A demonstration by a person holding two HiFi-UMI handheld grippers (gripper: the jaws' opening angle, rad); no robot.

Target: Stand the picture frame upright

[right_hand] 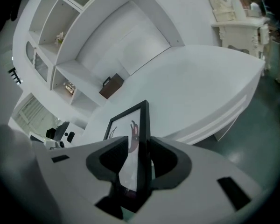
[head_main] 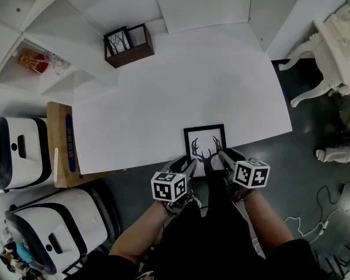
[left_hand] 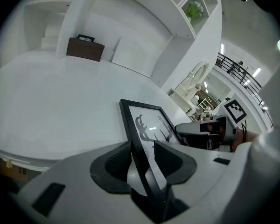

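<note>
Support: white tabletop [head_main: 181,80] with a curved near edge, seen from above in the head view.
Task object: black square picture frame [head_main: 205,142] holding a dark antler print on white, at the middle of the tabletop's near edge.
Frame attitude: face up and close to flat, not upright. Top border over the tabletop, lower border projecting past the edge toward the person.
Left gripper [head_main: 191,167]: grey two-jaw claw with a marker cube, at the lower left of the picture frame. In the left gripper view [left_hand: 142,155], clamped on the left border, one ribbed pad against the back and the other against the glass.
Right gripper [head_main: 224,158]: matching grey claw with its own marker cube, at the lower right of the picture frame. In the right gripper view [right_hand: 139,155], closed on the right border, which passes edge-on between the two dark pads.
Grip layout: one claw per side, roughly mirrored, both pointing forward and down over the table edge.
Far left corner of tabletop: dark brown open wooden box [head_main: 134,50], with a small black-framed tree picture [head_main: 117,40] upright at its left end, well apart from the picture frame.
Far side: flat white panel [head_main: 204,7] beyond the tabletop.
Left of table: tan cardboard box [head_main: 59,147] just beside the table edge, with two white-and-black machines [head_main: 23,150] near it.
Right of table: carved white furniture [head_main: 332,45] on a dark floor [head_main: 315,133].
</note>
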